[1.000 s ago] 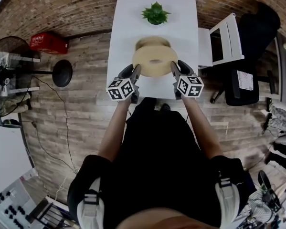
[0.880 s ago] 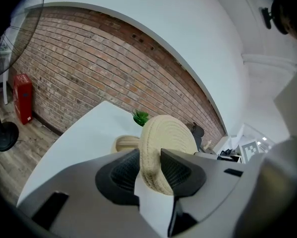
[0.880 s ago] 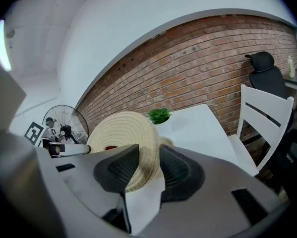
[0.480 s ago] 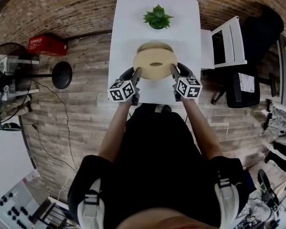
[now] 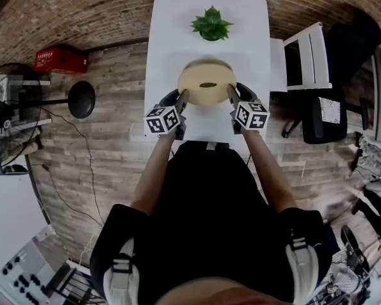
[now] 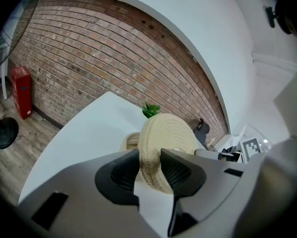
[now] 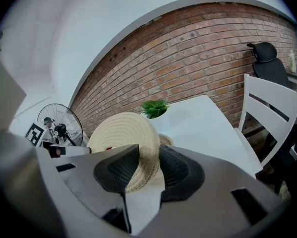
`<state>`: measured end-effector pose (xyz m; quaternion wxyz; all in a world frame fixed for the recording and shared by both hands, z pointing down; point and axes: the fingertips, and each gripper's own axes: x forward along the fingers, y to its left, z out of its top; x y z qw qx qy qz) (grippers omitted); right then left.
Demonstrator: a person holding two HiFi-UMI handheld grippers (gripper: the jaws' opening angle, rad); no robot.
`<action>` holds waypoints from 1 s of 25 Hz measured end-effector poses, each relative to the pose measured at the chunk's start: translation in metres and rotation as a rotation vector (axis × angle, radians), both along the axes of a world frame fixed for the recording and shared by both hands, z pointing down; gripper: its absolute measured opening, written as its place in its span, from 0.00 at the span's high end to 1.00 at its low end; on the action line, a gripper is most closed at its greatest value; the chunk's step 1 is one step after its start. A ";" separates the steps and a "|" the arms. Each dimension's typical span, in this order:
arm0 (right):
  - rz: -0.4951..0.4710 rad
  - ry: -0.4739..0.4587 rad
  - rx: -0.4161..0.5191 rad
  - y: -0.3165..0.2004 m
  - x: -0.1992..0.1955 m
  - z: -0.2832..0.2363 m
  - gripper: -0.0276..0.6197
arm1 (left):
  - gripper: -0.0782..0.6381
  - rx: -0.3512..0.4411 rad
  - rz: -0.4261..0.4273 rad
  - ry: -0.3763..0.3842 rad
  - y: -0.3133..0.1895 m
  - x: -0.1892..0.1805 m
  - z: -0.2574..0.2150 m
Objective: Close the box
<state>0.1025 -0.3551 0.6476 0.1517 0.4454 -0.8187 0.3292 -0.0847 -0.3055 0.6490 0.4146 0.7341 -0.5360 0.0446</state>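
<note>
Lid [image 5: 207, 84], pinched at its rim by left gripper [image 5: 181, 98] and right gripper [image 5: 231, 94], hangs over the box [image 6: 131, 141].

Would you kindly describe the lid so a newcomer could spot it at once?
Find the white table with a green plant at its far end. Nearer than the plant, the lid is a pale disc of coiled rope, pinched at opposite edges by the left gripper and right gripper. Unlike the matching box beneath, it is held up.
</note>
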 end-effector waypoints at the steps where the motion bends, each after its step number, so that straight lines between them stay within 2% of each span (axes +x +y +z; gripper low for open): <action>1: 0.001 0.000 -0.007 -0.001 0.000 0.002 0.76 | 0.69 -0.003 0.001 0.000 -0.002 -0.001 0.002; 25: 0.020 0.040 -0.074 -0.035 -0.010 0.037 0.77 | 0.69 -0.075 0.046 0.003 -0.042 -0.011 0.043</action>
